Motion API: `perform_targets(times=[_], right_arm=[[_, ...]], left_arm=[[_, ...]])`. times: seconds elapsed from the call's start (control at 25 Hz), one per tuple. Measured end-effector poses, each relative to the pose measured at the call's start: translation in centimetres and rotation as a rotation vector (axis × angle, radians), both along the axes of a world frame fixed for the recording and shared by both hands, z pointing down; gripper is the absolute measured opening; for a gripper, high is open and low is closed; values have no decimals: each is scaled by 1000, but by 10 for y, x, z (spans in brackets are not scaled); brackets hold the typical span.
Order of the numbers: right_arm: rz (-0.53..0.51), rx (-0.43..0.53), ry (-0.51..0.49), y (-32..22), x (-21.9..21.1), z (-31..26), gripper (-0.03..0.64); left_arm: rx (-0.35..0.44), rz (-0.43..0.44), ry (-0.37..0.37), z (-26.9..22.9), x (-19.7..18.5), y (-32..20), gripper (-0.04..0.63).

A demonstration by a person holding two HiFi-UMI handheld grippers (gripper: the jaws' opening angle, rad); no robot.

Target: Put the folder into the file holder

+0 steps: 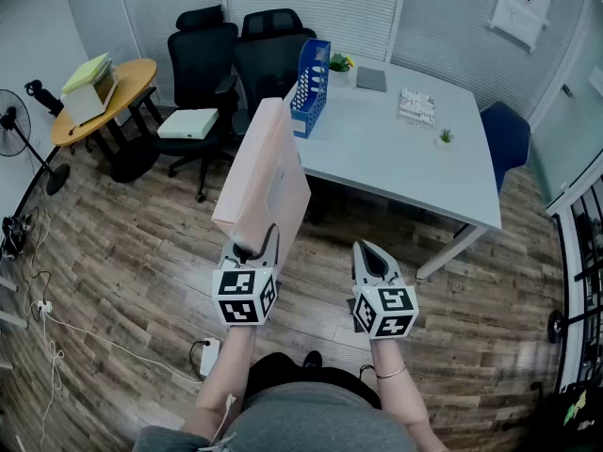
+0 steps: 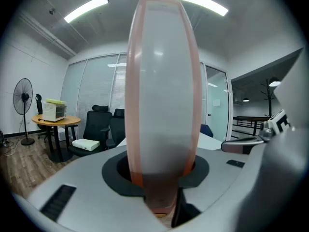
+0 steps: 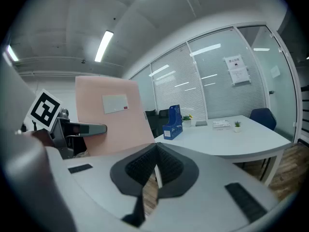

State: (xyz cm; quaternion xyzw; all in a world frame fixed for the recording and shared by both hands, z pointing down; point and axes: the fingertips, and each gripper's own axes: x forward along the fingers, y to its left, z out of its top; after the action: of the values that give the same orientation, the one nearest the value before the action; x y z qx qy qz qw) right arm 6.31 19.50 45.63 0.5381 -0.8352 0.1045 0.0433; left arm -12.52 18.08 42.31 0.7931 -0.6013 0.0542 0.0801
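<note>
A pink folder (image 1: 267,179) with a white label stands upright in my left gripper (image 1: 256,245), which is shut on its lower edge. In the left gripper view the folder (image 2: 161,91) fills the middle, edge-on between the jaws. My right gripper (image 1: 373,258) hangs beside it to the right, shut, with nothing between its pads. From the right gripper view I see the folder's (image 3: 112,115) flat side at left. The blue file holder (image 1: 312,85) stands at the near left corner of the white table (image 1: 405,158), and it also shows as a blue file holder (image 3: 173,122) in the right gripper view.
Two black office chairs (image 1: 205,59) stand left of the table, one with a white box (image 1: 188,122) on its seat. A round wooden table (image 1: 104,97) and a fan (image 1: 13,121) are at far left. Small plants (image 1: 338,64), a notebook (image 1: 371,79) and papers (image 1: 416,106) lie on the table.
</note>
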Motion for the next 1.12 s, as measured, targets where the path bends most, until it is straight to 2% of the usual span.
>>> perform_targets(times=[0.36, 0.64, 0.84, 1.12], right_arm=[[-60, -17, -41, 9, 3, 6, 6], [-50, -31, -76, -10, 6, 10, 6], [-49, -46, -70, -45, 5, 14, 6], [-15, -59, -72, -130, 2, 18, 8]], left_arm=[[19, -17, 28, -9, 4, 8, 144], [42, -50, 43, -20, -11, -11, 146], [49, -69, 70, -24, -25, -52, 146], [82, -55, 88, -35, -40, -143, 144]])
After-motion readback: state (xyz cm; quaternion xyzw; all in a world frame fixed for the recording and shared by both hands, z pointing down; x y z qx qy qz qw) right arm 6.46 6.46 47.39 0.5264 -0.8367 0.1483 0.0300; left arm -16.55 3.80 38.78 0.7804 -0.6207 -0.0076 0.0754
